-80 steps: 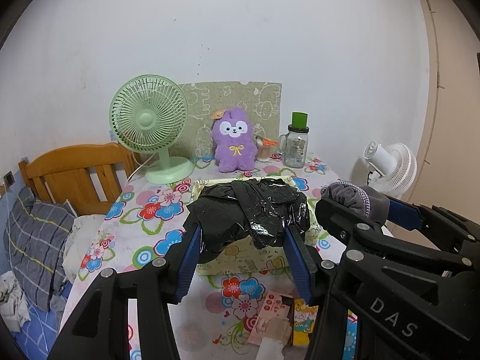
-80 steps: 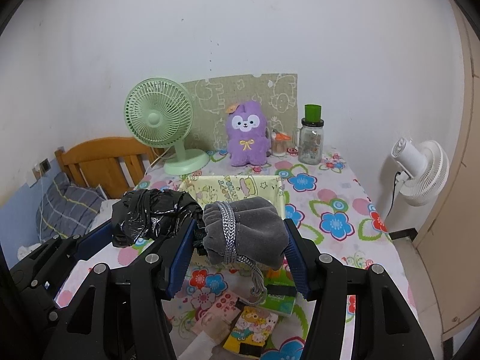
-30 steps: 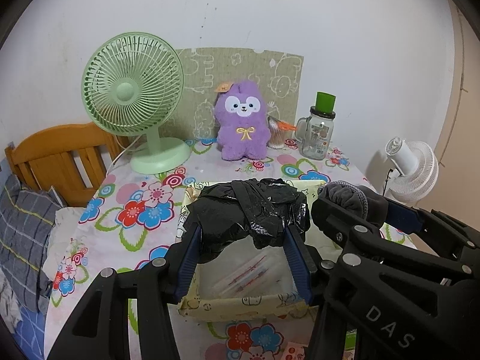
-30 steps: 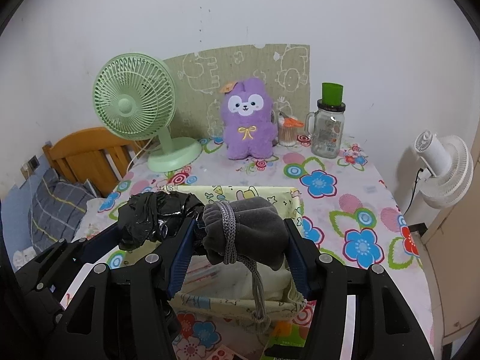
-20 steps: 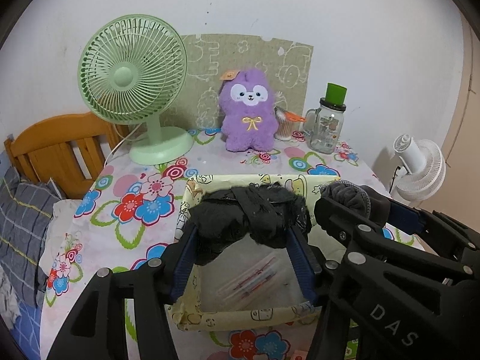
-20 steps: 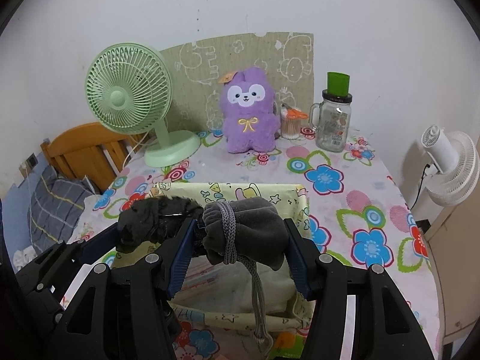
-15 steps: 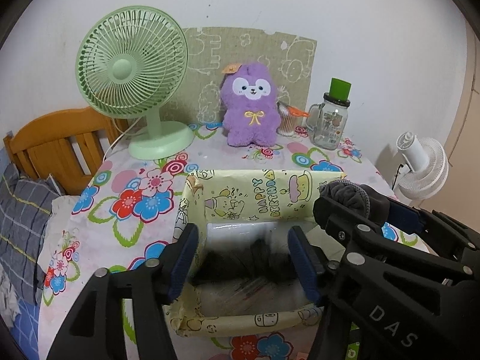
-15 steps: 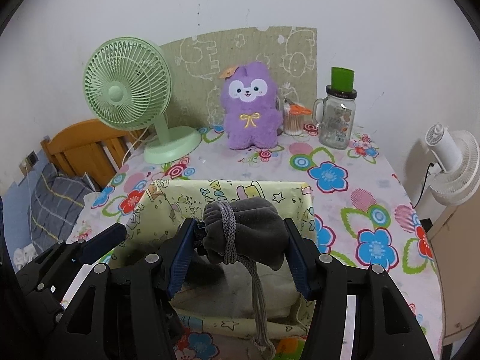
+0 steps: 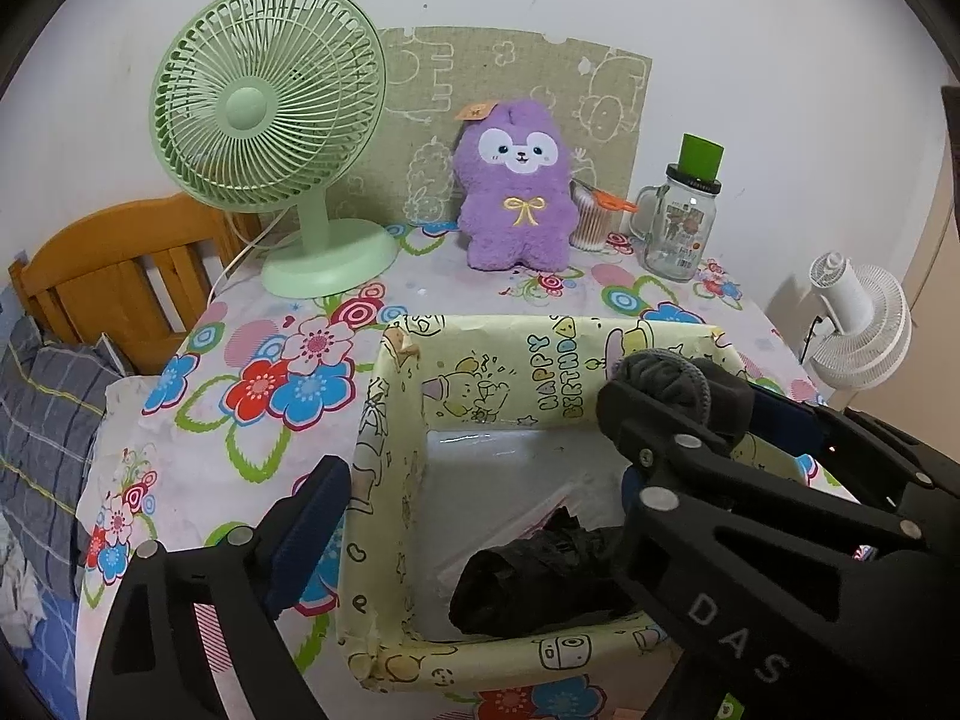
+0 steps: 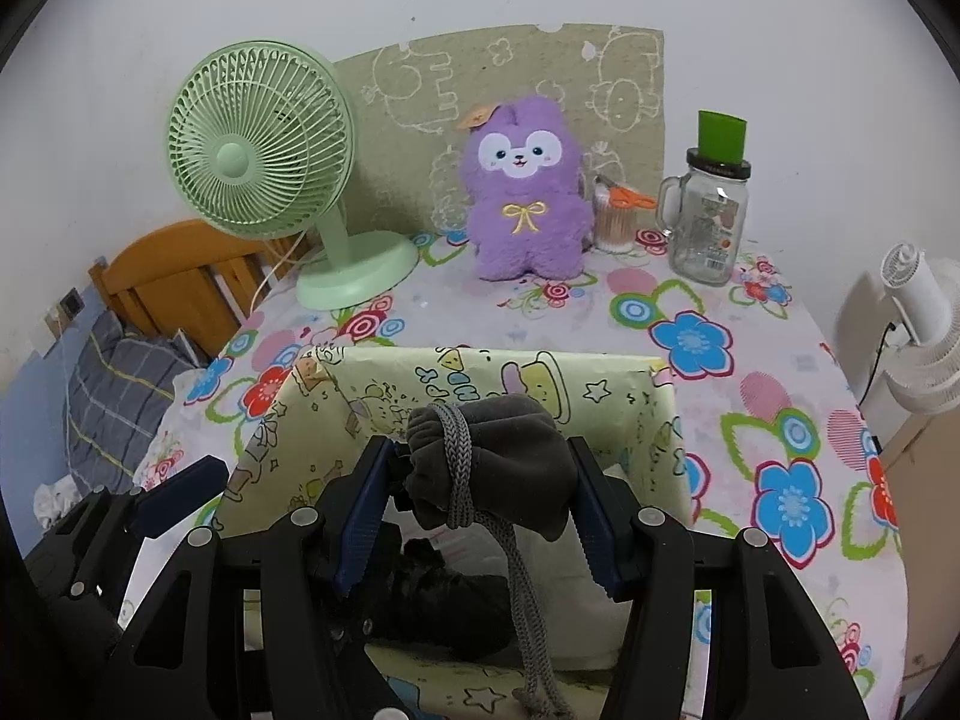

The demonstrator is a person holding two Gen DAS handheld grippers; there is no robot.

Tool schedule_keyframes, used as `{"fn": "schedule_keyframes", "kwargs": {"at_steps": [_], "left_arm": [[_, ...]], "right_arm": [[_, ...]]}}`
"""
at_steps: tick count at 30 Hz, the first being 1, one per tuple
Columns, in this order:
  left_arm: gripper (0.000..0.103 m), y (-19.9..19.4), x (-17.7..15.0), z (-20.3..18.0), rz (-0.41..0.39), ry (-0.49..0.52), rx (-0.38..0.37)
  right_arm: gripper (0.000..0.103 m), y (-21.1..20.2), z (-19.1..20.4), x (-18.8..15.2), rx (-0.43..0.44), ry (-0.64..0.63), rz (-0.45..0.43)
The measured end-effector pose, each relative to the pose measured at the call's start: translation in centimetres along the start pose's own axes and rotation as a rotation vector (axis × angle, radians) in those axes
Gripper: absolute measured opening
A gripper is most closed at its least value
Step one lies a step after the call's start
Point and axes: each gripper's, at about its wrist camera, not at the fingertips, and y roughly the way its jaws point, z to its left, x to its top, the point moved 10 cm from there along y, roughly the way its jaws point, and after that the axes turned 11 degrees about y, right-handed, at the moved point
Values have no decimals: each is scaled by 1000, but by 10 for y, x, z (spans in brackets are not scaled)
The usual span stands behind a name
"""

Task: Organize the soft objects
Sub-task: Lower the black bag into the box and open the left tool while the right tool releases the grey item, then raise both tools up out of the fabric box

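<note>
Setting: Flowered tablecloth (image 10: pixel 690 336) on a table against a white wall, where we see a green fan (image 9: pixel 267 120), a purple plush (image 9: pixel 513 186) and a glass jar (image 10: pixel 708 228) at the back.

Box: we find the yellow paper-covered box (image 9: pixel 384 480) in front of both grippers, open at the top, its white floor partly bare.

Black bag: the crumpled black plastic bag (image 9: pixel 540 570) lies on the box floor toward the near wall, free of any finger.

Left gripper: our left gripper (image 9: pixel 480 516) has just been opening; its fingers now stand spread wide with nothing between them, the left finger outside the box's left wall. Its other finger is hidden behind the right gripper, so we judge the spread partly from the right wrist view.

Right gripper: our right gripper (image 10: pixel 480 492) pinches the grey drawstring pouch (image 10: pixel 492 468) between both pads, with the cord (image 10: pixel 522 588) hanging down toward the box.

Key relation: the pouch hangs over the box interior, above and slightly behind the black bag, its long axis running across from pad to pad. The right hand alone carries anything.

Next move, as we judge it: lower a little and let go, so the pouch lands on the bare floor beside the bag.
</note>
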Motion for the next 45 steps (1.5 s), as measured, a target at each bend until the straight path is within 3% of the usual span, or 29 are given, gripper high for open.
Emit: {"fn": "schedule_keyframes", "kwargs": {"at_steps": [6,8,10,11,45], "left_arm": [[94,1,-1,-1,5,14,11],[94,1,-1,-1,6,13,10],[94,0,-1,-1,3,4,7],[94,-1,-1,-1,0,-2,3],[94,-72,-6,-30,-101,32,8]], "right_arm": [[63,6,-1,-4,-6,3,26],[70,6,-1,-3,-5,0,29],[87,3,1,-2,7,-7,26],[89,1,1,-2,10,-7,17],[91,-85,-8,-14,-9,-10,-96]]}}
